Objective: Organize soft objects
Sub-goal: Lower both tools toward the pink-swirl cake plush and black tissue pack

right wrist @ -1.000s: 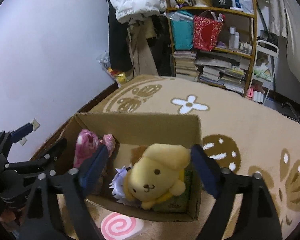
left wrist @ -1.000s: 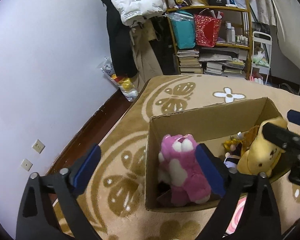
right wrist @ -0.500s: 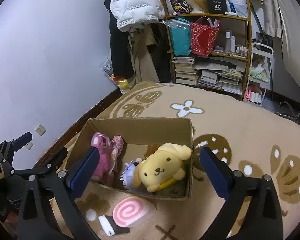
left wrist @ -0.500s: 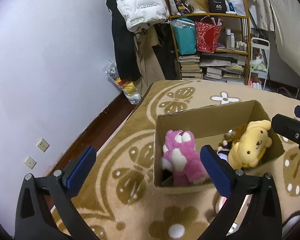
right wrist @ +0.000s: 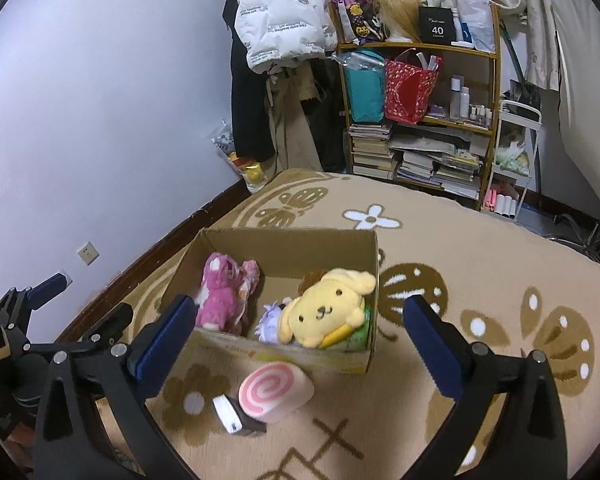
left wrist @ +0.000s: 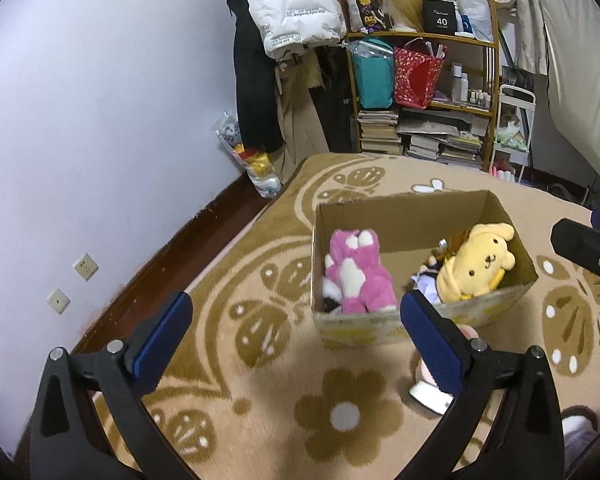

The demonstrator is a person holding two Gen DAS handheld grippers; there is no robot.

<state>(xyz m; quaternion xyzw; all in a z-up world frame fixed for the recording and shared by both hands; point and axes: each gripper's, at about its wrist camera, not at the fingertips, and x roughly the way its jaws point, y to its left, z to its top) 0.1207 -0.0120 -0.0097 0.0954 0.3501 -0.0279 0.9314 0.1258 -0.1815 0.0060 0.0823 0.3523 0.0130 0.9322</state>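
Observation:
An open cardboard box (left wrist: 404, 212) (right wrist: 292, 236) stands on the rug. Inside it lie a pink plush bear (left wrist: 356, 272) (right wrist: 224, 292), a yellow plush dog (left wrist: 476, 264) (right wrist: 328, 304) and a small purple-haired doll (right wrist: 270, 318). A pink swirl cushion (right wrist: 276, 390) lies on the rug in front of the box, partly hidden behind my left finger in the left wrist view (left wrist: 466, 330). My left gripper (left wrist: 296, 344) is open and empty, held back from the box. My right gripper (right wrist: 300, 344) is open and empty above the cushion.
A small white and black device (right wrist: 230, 416) lies beside the cushion. A patterned beige rug (left wrist: 260, 400) covers the floor. A cluttered shelf (right wrist: 420, 120) with books and bags, hanging coats (left wrist: 260, 80) and a wall (left wrist: 80, 120) with sockets stand behind.
Both grippers have pulled back and up from the box. The box and toys look smaller and farther. The swirl cushion has come fully into the right wrist view.

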